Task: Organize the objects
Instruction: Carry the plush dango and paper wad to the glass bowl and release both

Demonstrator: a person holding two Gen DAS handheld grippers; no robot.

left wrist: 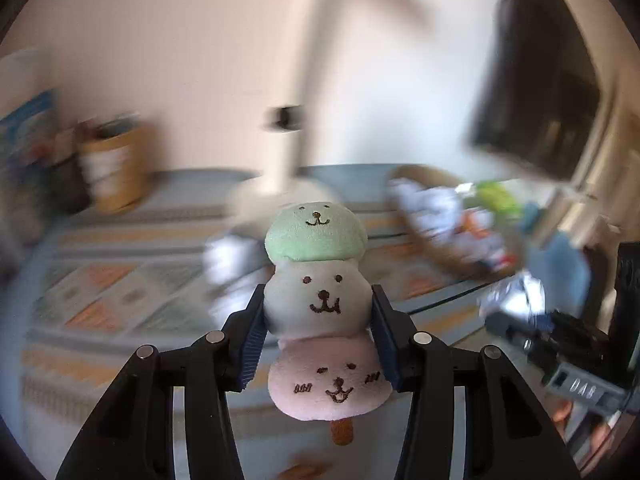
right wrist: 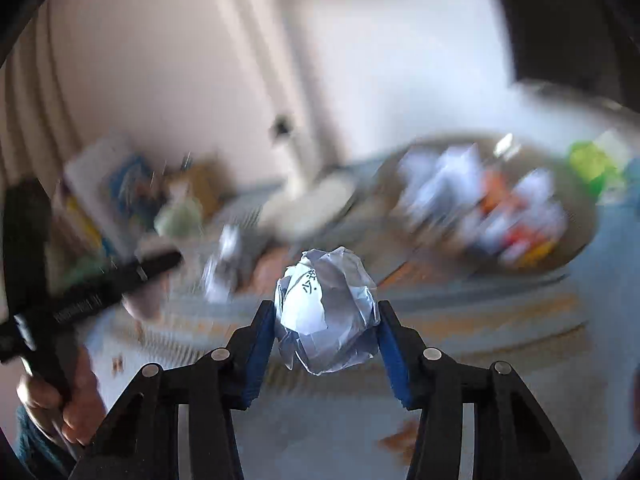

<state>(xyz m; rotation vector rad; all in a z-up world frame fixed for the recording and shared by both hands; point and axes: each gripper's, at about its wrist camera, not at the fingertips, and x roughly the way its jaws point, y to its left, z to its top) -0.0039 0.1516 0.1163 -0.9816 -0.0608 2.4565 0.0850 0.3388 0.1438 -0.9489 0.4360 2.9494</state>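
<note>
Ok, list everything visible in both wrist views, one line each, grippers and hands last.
plush dango skewer: one, green, white and pink faces on a tan stick, between the left gripper's pads
crumpled paper ball: one, white with dark writing, between the right gripper's pads
loose paper ball: one, white, on the cloth, blurred
patterned tablecloth: one, grey-blue and orange, covering the table
basket: one, brown, far right, full of crumpled paper and colourful bits
pen holder: one, tan, far left
lamp base: one, white, middle back
left gripper: black with blue pads, shut on the plush
right gripper: black with blue pads, shut on the paper ball
hand: one, lower left of right wrist view
</note>
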